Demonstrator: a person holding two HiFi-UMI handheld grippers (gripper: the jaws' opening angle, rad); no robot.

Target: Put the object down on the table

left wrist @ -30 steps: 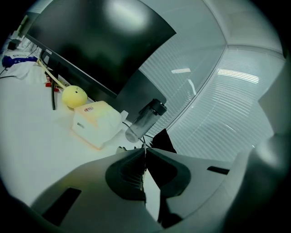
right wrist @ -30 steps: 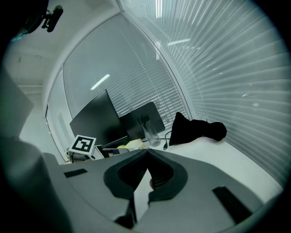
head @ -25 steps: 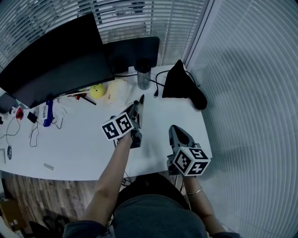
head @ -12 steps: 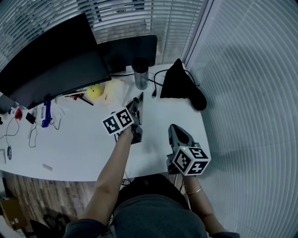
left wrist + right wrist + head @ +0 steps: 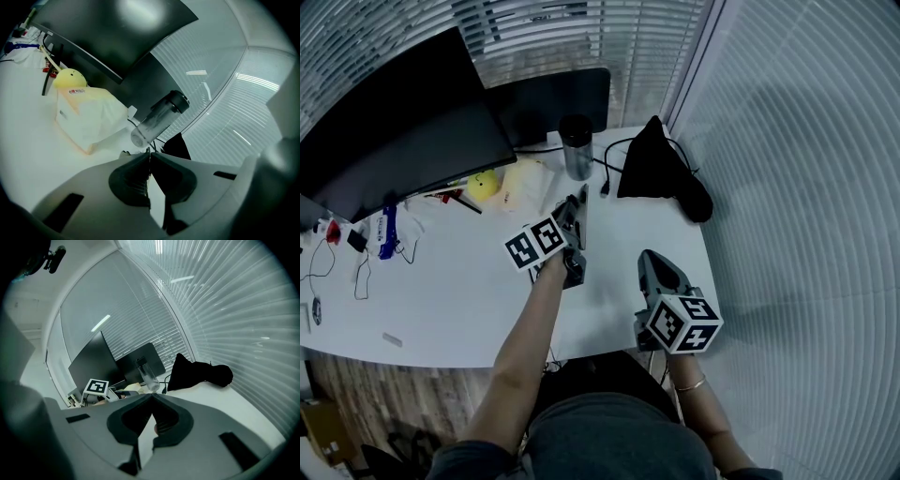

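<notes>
Room for moving lies mostly on the near right of the white table [image 5: 459, 281], a bare stretch running from the grippers out to the right edge, which sits close against the window blinds [image 5: 787, 141]. The near edge passes under the person's forearm. The far side is crowded: a large dark monitor [image 5: 394, 122] and a second one [image 5: 553, 98] line the back, with a clear bottle [image 5: 575, 150] upright in front of them, a black bag [image 5: 652, 173] slumped by the far right corner, and a cable [image 5: 614, 173] trailing between bottle and bag.

The left gripper [image 5: 150, 152] hangs over the middle of the table with its jaws closed tip to tip; nothing shows between them, though the gap is a mere slit and something very thin could perhaps escape notice. Just beyond its tips lie a pale yellow bag [image 5: 525, 183] and a yellow ball [image 5: 484, 183] touching it. The right gripper [image 5: 152, 394] hovers near the table's near right corner, jaws likewise pressed together and empty.

Neither tong carries anything, so whatever the task means already lies on the table; which item it is cannot be told. Small clutter [image 5: 384, 230] at the left end is too small to make out, and the monitors are cut off by the frame.
</notes>
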